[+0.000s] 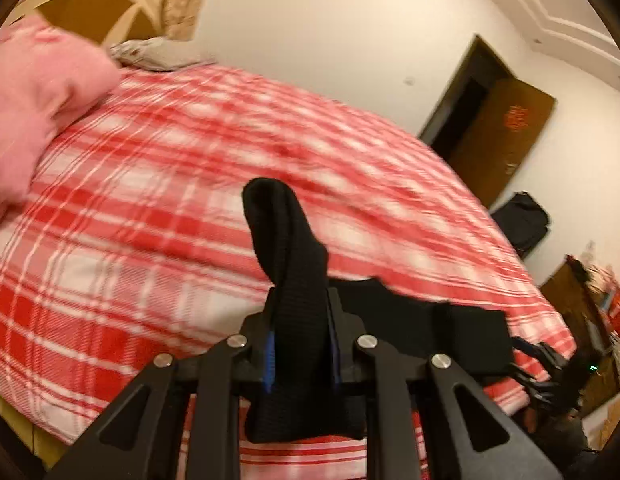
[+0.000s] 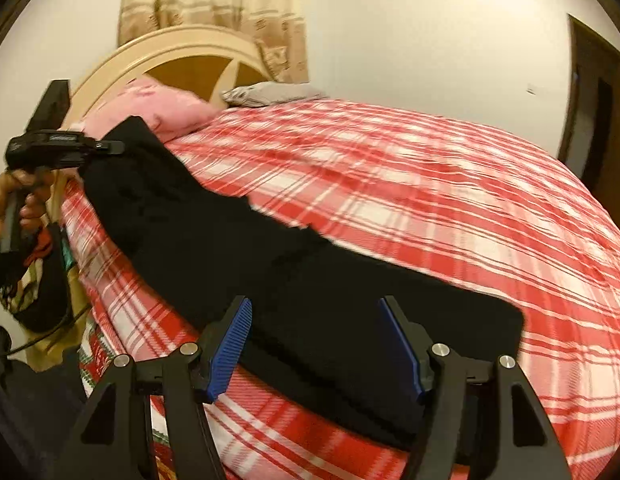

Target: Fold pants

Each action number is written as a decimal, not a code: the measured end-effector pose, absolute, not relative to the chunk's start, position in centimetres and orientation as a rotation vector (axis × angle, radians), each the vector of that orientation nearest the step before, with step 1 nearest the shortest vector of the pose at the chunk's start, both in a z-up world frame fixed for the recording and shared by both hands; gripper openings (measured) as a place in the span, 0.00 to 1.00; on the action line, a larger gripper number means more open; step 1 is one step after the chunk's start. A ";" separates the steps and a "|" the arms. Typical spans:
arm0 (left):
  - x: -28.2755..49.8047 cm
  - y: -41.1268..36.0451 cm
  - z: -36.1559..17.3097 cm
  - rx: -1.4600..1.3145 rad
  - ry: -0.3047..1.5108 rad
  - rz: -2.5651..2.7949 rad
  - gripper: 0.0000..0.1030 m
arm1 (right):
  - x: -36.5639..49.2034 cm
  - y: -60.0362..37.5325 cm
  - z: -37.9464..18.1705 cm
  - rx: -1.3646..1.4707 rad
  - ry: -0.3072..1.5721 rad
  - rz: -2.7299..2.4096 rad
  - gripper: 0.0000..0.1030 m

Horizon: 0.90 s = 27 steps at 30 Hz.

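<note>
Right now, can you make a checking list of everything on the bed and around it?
Surface: bed with red-and-white plaid cover.
Job's things: black pants stretched along the near edge of the bed.
Clutter: pink pillow, grey pillow.
Grippers: left tool shut on the pants, one end lifted; right tool open over the other end.
Cables: dark cable beside the bed.
Surroundings: headboard, curtain, brown door, dark bag on the floor.
</note>
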<state>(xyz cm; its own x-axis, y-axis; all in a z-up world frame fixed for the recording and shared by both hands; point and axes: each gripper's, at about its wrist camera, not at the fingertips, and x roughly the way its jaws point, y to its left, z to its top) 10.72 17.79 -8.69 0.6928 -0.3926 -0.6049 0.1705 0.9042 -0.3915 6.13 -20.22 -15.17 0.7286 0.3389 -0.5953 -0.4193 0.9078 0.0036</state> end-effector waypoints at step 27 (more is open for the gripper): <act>12.4 -9.7 -5.0 -0.020 0.849 -0.775 0.20 | 7.6 -35.5 -17.0 0.199 0.696 -0.021 0.67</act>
<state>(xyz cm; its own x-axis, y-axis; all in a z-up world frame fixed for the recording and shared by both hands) 12.43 -9.69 -4.97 0.4089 -0.6226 -0.6672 0.6076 0.7313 -0.3100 7.62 -35.47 -17.05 0.7683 0.0466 -0.6384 0.0859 0.9808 0.1750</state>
